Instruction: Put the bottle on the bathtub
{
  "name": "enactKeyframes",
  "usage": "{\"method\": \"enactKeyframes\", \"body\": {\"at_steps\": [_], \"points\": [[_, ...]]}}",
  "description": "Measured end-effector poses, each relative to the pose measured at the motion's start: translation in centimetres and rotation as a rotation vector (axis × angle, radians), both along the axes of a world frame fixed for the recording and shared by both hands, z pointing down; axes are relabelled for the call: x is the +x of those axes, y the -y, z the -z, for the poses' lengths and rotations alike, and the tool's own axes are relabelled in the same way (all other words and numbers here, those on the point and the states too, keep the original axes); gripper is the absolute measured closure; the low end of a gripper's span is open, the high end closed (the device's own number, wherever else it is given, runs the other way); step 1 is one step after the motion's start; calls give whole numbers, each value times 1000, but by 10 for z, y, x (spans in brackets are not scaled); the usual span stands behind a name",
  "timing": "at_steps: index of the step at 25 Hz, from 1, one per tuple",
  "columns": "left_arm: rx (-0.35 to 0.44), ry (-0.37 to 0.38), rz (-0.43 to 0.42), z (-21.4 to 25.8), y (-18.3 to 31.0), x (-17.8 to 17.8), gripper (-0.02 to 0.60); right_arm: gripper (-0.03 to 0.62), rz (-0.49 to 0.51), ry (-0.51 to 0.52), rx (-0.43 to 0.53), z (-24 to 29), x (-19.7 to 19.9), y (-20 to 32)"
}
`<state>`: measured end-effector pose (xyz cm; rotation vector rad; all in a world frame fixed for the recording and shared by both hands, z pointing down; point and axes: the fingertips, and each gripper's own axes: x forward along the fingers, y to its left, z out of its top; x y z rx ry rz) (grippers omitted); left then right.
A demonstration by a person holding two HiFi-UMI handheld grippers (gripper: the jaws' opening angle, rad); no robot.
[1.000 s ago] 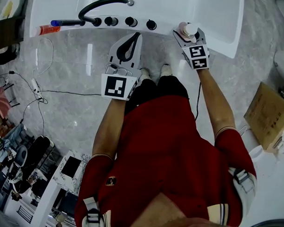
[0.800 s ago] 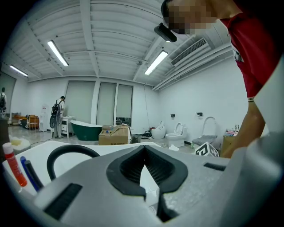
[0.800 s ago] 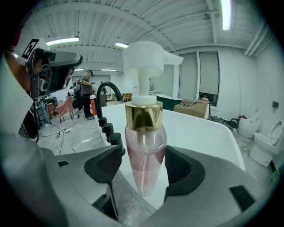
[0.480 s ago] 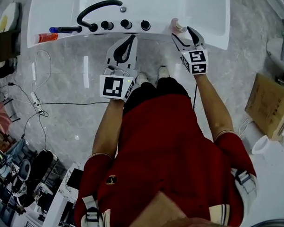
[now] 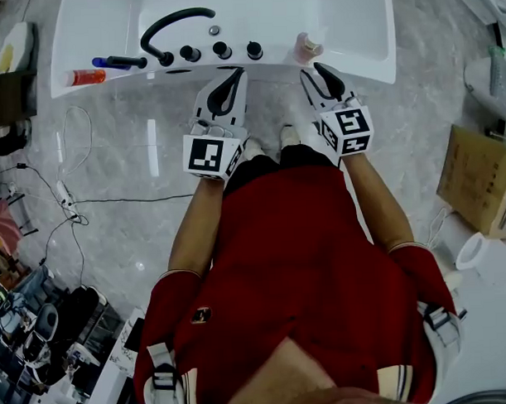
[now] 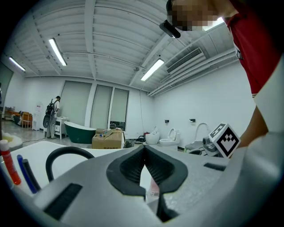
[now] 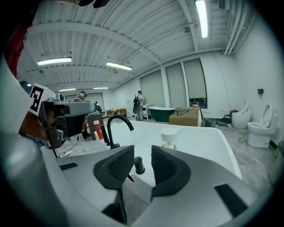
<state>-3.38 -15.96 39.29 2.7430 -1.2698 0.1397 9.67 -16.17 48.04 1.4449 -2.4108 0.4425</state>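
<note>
Right gripper [image 7: 143, 153]: ribbed jaws narrowly apart, empty; round-capped bottle [image 7: 169, 138] beyond them on glossy white bathtub [image 7: 199, 142] rim. Left gripper [image 6: 144, 149]: jaw tips meeting.

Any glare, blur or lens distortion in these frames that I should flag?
Head view: sharp, with a glare streak on the glossy floor and the bathtub rim bowed. Left gripper view: heavy fisheye, dark corners. Right gripper view: same fisheye, ceiling light blown out, bottle crisp.

left gripper [image 5: 237, 74] closed, right gripper [image 5: 312, 72] parted
</note>
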Motion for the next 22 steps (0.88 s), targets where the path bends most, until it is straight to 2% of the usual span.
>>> {"method": "enactKeyframes", "body": {"at_steps": [2,9,22], "points": [[9,-5,-11,2,-6,2,575,511,9,9,32,15,-7,-7],[29,-22,-30,13,-21,6,574,592,45,16,113,54,-24,-26],[58,-49,-69,30,-53,19,574,595,145,78,189,98,-60,-69]]}}
